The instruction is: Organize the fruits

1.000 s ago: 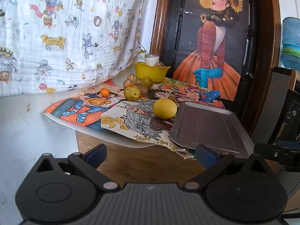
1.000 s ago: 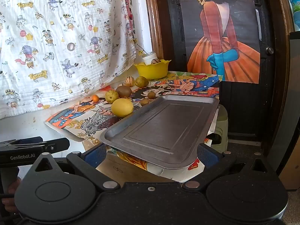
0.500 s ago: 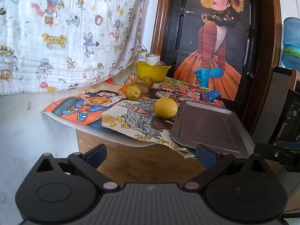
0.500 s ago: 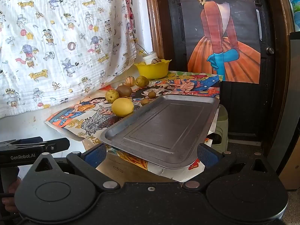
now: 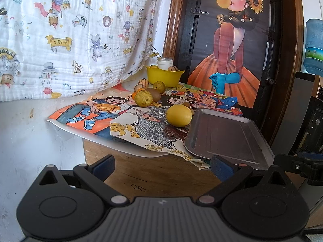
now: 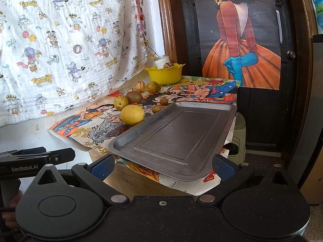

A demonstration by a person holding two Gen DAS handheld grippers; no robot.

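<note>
A large yellow lemon [image 5: 178,115] [image 6: 132,114] lies on colourful posters beside a bare metal tray [image 5: 226,137] [image 6: 177,139]. Behind it are a greenish pear [image 5: 143,98] [image 6: 120,102], a brown kiwi [image 5: 154,93] [image 6: 133,97], a striped fruit [image 6: 140,86], another pear [image 6: 152,86] and two small brown fruits [image 6: 164,101]. A yellow bowl [image 5: 165,76] [image 6: 165,73] stands at the back with fruit in it. My left gripper [image 5: 161,166] is open and empty, short of the table edge. My right gripper [image 6: 162,166] is open and empty at the tray's near rim.
The round wooden table [image 5: 157,171] stands against a white wall with a patterned cloth [image 5: 70,30]. A dark door with a girl poster [image 5: 228,50] is behind. A white jar [image 6: 161,60] stands by the bowl. A green stool [image 6: 238,137] is under the table's right side.
The left view has drifted a little to the left and closer; the small orange fruit is now mostly hidden behind the pear. The fruits and tray have not moved. Both grippers stay open.
</note>
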